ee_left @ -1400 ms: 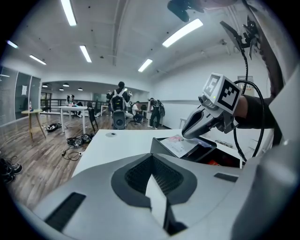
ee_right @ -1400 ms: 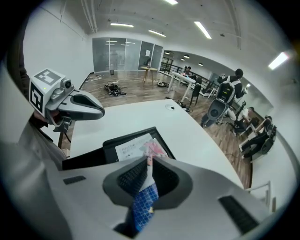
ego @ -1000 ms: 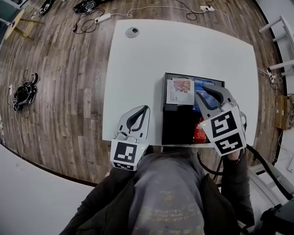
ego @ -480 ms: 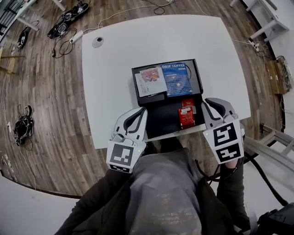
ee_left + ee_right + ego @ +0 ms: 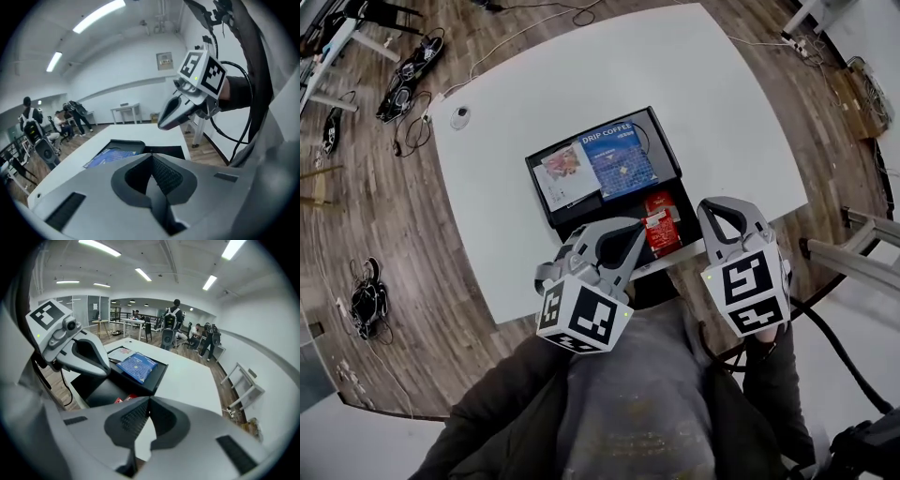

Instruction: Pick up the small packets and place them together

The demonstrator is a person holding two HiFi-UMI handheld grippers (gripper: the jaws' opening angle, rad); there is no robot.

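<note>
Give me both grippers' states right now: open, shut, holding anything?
Left gripper: shut, nothing between the jaws.
Right gripper: jaws have just closed, shut and empty.

1. We see a dark wood plank floor (image 5: 441, 281) around a white table (image 5: 581, 75) with rounded corners.
2. We find tangled black cables (image 5: 367, 305) lying on the floor left of the table.
3. We note white walls (image 5: 136, 70), one bearing a small framed panel (image 5: 164, 61).
4. We count several long ceiling strip lights (image 5: 98, 247), all lit.
5. We spot a small white desk (image 5: 125, 111) by the far wall, and people (image 5: 176, 317) gathered further back.
</note>
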